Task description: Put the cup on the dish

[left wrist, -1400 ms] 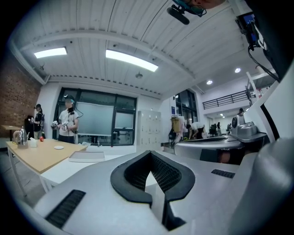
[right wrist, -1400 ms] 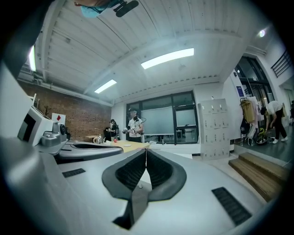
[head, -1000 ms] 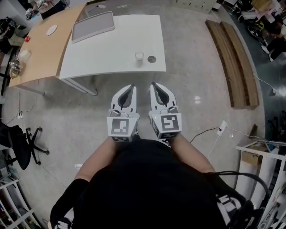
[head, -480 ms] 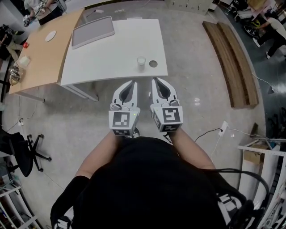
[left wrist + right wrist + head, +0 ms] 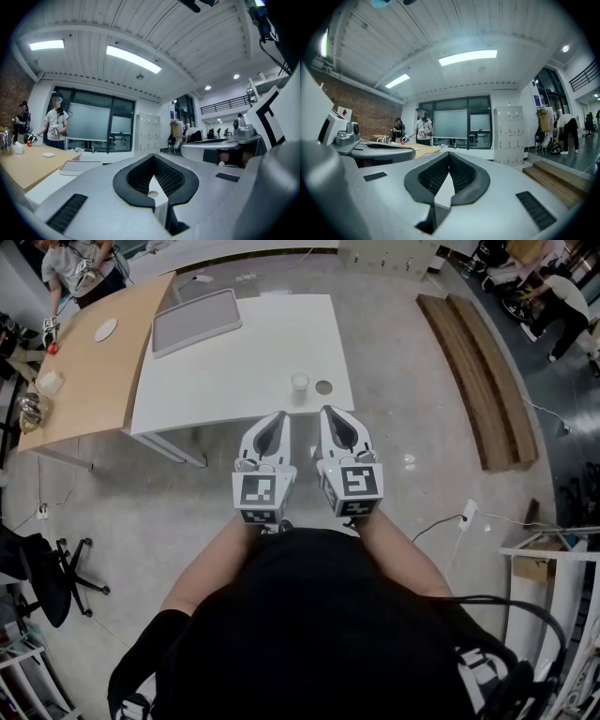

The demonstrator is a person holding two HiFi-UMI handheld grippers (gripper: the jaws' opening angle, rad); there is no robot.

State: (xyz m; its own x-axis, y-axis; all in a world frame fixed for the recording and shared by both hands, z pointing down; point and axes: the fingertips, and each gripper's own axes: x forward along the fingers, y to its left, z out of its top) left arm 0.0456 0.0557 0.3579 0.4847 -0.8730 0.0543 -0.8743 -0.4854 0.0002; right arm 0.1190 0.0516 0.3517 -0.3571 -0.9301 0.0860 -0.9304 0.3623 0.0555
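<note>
A small white cup (image 5: pixel 299 382) stands near the front edge of the white table (image 5: pixel 234 362). Just to its right lies a small dark round dish (image 5: pixel 323 387). Both grippers are held side by side over the floor, pointing level at the table edge and short of it. My left gripper (image 5: pixel 278 415) is shut with nothing in it, and the cup (image 5: pixel 153 192) shows through the gap behind its closed tips (image 5: pixel 153 156). My right gripper (image 5: pixel 326 412) is also shut and empty, its tips (image 5: pixel 449 153) meeting over the white tabletop.
A light grey tray (image 5: pixel 195 321) lies at the table's back left. A wooden table (image 5: pixel 84 362) with a small plate (image 5: pixel 105 329) adjoins on the left, with people beyond. Wooden planks (image 5: pixel 483 371) lie on the floor to the right, and an office chair (image 5: pixel 42 568) stands at the left.
Both grippers have moved forward together toward the table's front edge. The cup and dish now lie closer to their tips. The jaws have stayed shut.
</note>
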